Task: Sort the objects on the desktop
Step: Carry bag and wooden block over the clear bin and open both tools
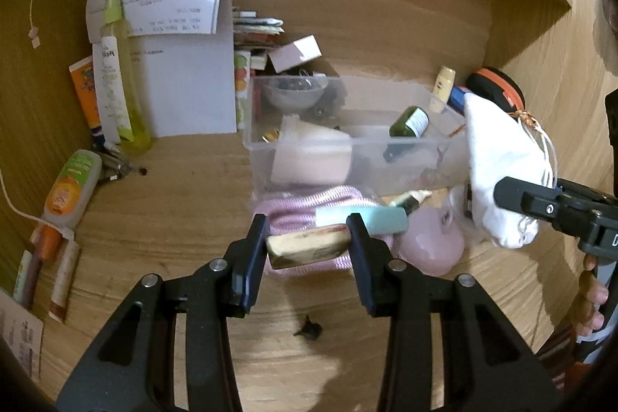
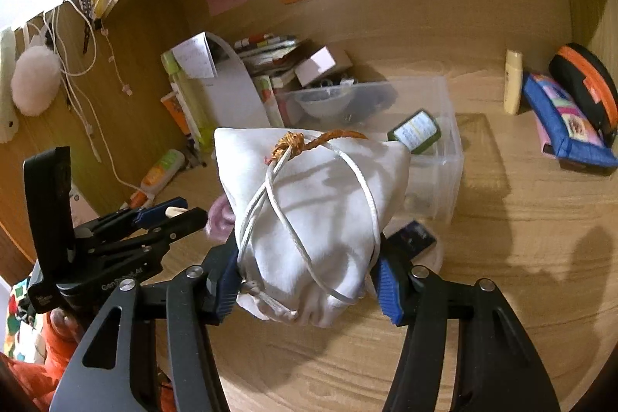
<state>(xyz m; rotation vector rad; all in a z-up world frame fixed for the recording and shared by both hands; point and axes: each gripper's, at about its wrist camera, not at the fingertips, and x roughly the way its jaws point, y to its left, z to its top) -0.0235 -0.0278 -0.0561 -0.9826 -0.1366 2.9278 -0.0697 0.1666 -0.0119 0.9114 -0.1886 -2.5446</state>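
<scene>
My left gripper (image 1: 307, 244) is shut on a small beige wooden block (image 1: 307, 250) and holds it above the desk, in front of a clear plastic bin (image 1: 347, 145). My right gripper (image 2: 305, 280) is shut on a white drawstring pouch (image 2: 313, 211) with white cords and an orange knot, lifted near the bin (image 2: 444, 157). The pouch (image 1: 498, 165) and right gripper (image 1: 540, 203) also show at the right of the left wrist view. The left gripper (image 2: 170, 215) shows at the left of the right wrist view. The bin holds a dark green bottle (image 1: 409, 122), a white folded item and small bits.
A pink coiled cable (image 1: 309, 211), a teal tube (image 1: 363, 219) and a pink round object (image 1: 432, 246) lie before the bin. Bottles and tubes (image 1: 112, 83) and papers stand at back left. A blue pouch (image 2: 564, 126), orange-black case (image 2: 587, 83) and cream tube (image 2: 513, 87) lie at right.
</scene>
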